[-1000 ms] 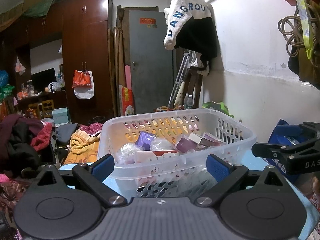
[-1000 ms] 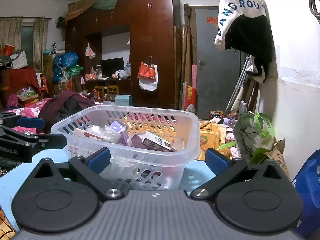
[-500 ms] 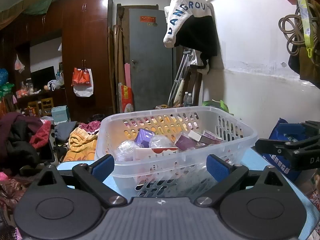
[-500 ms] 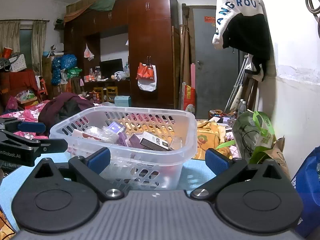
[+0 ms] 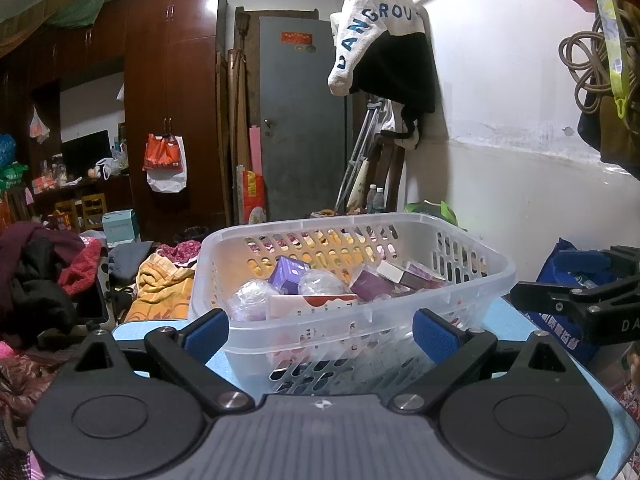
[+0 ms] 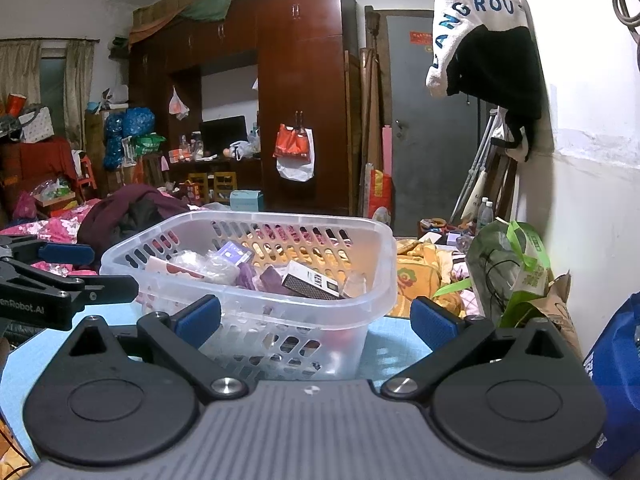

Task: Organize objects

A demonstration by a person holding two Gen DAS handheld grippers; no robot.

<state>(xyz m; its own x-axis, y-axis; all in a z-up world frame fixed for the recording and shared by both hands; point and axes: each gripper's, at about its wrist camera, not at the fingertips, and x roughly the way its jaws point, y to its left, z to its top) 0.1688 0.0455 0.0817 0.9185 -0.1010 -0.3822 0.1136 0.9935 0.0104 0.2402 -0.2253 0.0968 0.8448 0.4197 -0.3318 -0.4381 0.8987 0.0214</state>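
A clear perforated plastic basket stands on a light blue table top. Inside lie a purple box, wrapped clear bundles, a white and red box and a dark box with a white label. My left gripper is open just short of the basket's near wall, nothing between its blue pads. My right gripper is open too, facing the basket's near right corner. Each gripper shows at the other view's edge, the right gripper and the left gripper.
A white wall runs along the right with a hanging white and black garment. A blue bag and a green bag sit by the table's right side. Clothes pile up at the left. A wardrobe and grey door stand behind.
Both grippers have risen slightly and tilted, so the basket sits a little lower in each view. Both stay open. The basket and its contents have not moved.
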